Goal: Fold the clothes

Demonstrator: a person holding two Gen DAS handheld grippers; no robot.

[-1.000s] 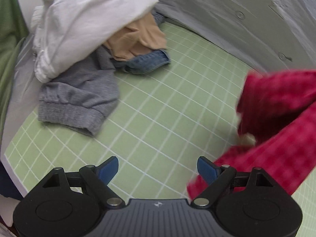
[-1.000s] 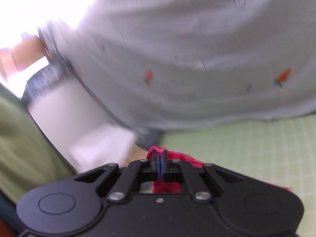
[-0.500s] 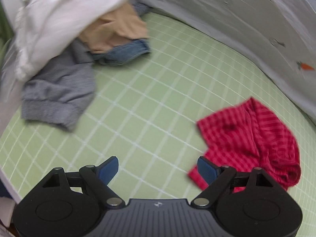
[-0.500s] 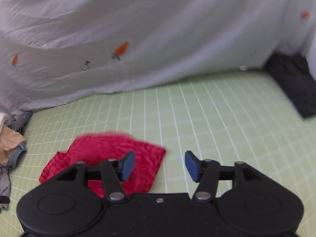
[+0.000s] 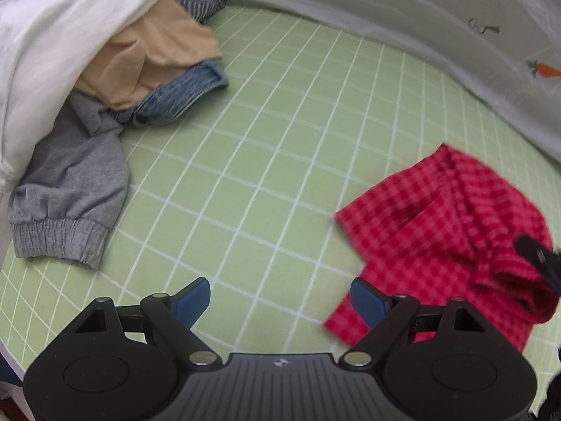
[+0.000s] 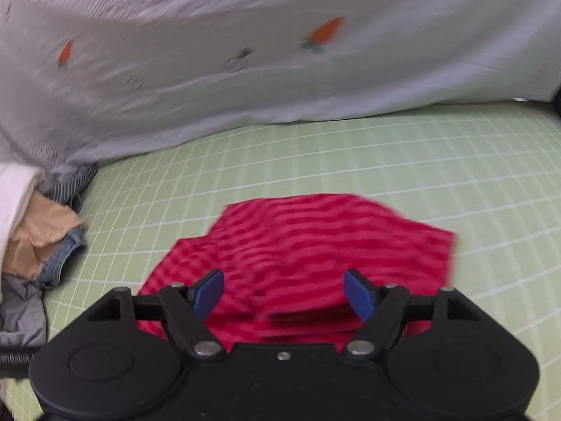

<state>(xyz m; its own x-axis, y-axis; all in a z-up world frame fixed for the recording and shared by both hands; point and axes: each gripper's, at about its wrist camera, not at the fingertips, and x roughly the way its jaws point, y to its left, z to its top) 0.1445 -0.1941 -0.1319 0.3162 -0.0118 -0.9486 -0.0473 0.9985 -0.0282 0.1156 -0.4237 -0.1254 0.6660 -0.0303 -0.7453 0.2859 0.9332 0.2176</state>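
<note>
A red checked garment (image 5: 445, 224) lies crumpled on the green grid mat (image 5: 273, 161), also in the right wrist view (image 6: 315, 242). My left gripper (image 5: 280, 301) is open and empty, just left of the garment's near corner. My right gripper (image 6: 284, 291) is open and empty, low over the garment's near edge; one of its fingers (image 5: 536, 256) shows at the garment's right side in the left wrist view.
A pile of clothes lies at the left: a white cloth (image 5: 59, 42), a tan piece (image 5: 150, 52), blue denim (image 5: 182, 91) and a grey cuffed garment (image 5: 70, 193). A pale sheet with carrot prints (image 6: 280, 52) rises behind the mat.
The right gripper let go of the red garment, which dropped onto the mat; it now hangs open low over it. The left gripper stayed open and shifted slightly.
</note>
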